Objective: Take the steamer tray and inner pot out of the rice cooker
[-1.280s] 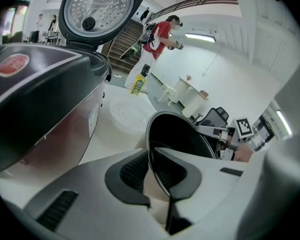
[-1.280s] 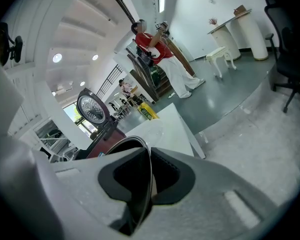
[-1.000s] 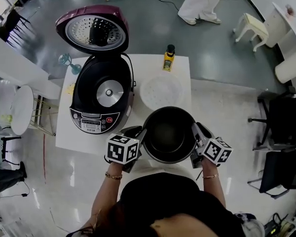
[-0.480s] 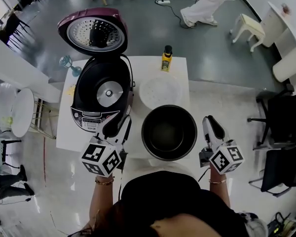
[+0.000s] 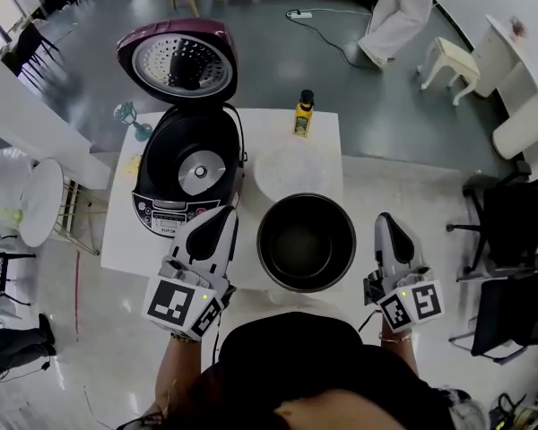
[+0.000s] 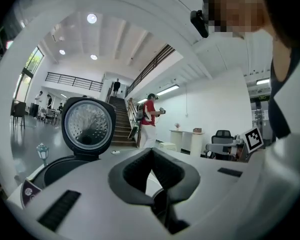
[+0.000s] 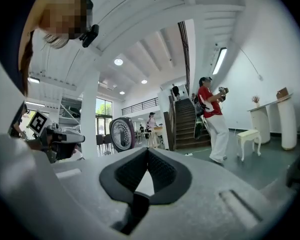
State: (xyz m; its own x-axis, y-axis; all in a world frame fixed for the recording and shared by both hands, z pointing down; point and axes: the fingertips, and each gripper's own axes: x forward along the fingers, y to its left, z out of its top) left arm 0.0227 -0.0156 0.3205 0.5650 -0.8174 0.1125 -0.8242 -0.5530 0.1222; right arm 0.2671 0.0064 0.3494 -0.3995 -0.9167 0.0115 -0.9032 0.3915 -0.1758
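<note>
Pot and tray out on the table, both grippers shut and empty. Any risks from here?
1. The inner pot sits near the table's front edge, close to the person's body; a bump could push it off.
2. The left gripper hangs by the rice cooker's front panel; a careless drop could knock it.

I've got the head camera high above the rice cooker (image 5: 186, 182), staring steeply down at the counter (image 5: 327, 150). The camera on the left claw (image 6: 151, 153) sits low, just in front of the cooker. It faces level across it, with the raised lid (image 6: 87, 126) looming close. The camera on the right claw (image 7: 147, 153) faces level too, well off to the cooker's side, so the lid looks small. All three views share that lid.
</note>
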